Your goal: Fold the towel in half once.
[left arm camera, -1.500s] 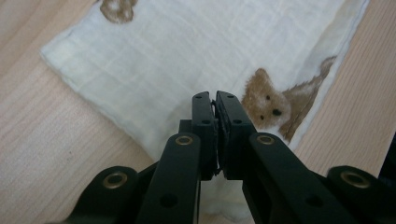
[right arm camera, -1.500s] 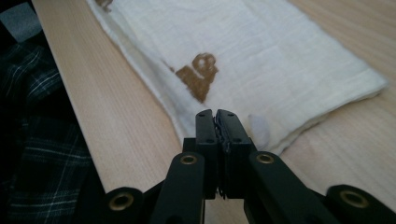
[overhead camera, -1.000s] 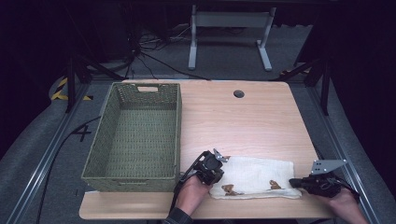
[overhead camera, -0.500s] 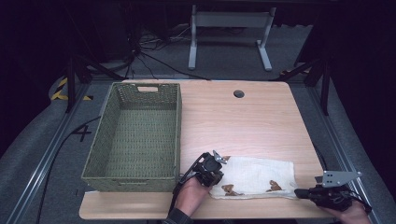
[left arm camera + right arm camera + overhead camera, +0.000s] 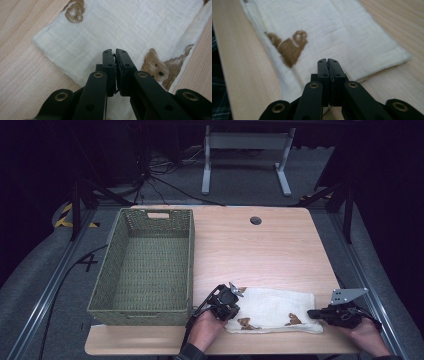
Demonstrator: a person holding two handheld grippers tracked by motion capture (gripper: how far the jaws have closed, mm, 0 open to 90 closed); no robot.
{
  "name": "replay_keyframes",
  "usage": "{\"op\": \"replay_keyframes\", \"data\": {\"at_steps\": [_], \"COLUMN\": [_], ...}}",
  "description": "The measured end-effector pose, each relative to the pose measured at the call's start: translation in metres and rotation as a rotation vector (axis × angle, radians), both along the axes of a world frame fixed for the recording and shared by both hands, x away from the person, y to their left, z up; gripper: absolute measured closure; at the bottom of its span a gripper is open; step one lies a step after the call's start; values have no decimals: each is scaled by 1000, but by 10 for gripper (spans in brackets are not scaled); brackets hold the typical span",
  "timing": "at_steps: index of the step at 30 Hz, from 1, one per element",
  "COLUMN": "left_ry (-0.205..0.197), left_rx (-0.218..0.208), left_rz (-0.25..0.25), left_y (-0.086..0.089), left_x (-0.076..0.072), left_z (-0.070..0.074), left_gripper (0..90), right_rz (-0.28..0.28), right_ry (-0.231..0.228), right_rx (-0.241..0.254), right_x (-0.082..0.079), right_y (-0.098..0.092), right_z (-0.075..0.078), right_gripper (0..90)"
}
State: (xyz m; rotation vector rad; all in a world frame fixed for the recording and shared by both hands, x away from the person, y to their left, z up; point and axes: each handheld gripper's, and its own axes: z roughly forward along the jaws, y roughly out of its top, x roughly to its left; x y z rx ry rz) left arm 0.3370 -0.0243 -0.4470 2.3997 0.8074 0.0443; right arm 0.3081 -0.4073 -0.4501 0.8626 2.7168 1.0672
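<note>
Since a second ago only the right gripper has shifted, out past the cloth's edge and back to it. Its jaws are closed, cloth lying just ahead and beneath. Left gripper sits closed over the opposite end, likely readying another fold.

One cloth (bear-printed), one basket, two hand-held grippers.
</note>
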Motion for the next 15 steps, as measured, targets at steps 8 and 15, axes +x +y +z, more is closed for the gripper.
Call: {"op": "replay_keyframes", "data": {"at_steps": [8,15], "left_ry": [-4,-23], "left_rx": [-2,-21], "left_rz": [3,51], "left_y": [1,-1], "left_x": [0,9], "left_z": [1,7], "left_gripper": [862,862], "right_rz": [82,-1], "right_ry": [31,-26], "right_rx": [53,81], "right_x": [-31,-22], "right_y": [-5,-9], "right_z": [4,10], "right_gripper": [890,847]}}
